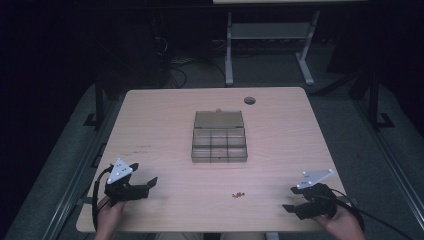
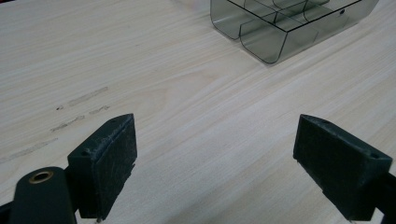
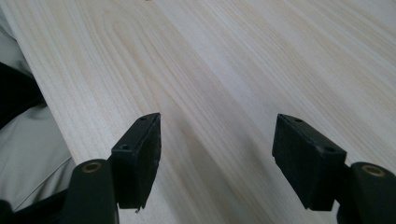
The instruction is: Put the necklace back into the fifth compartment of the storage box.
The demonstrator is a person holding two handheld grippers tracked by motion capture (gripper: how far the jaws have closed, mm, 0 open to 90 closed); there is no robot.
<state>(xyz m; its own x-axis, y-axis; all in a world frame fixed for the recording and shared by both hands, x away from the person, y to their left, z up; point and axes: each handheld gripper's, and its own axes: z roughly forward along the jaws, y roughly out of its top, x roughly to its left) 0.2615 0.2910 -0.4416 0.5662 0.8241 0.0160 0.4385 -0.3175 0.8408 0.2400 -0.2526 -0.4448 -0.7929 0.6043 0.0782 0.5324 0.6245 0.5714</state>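
High view shows my left tool [image 1: 142, 185] resting near the counter's [image 1: 165, 115] front left corner and my right tool [image 1: 295, 202] near the front right, both with jaws apart and nothing between them. In the left gripper view my left tool [image 2: 215, 158] has bare wood between its pads, and the right gripper view shows the same for my right tool [image 3: 217, 154].

The clear plastic box [image 1: 219, 143] sits mid-counter with its lid folded back and its compartments open, well apart from both tools. A small cluster of brown bits [image 1: 238, 194] lies on the wood between my tools, closer to the front edge than the box.

I judge the job is to get those bits into the box. My right tool is somewhat nearer, so I would bring it over low, jaws square over a single bit, and close gently so the bit does not skid away. The bits are too small to tell their shape.
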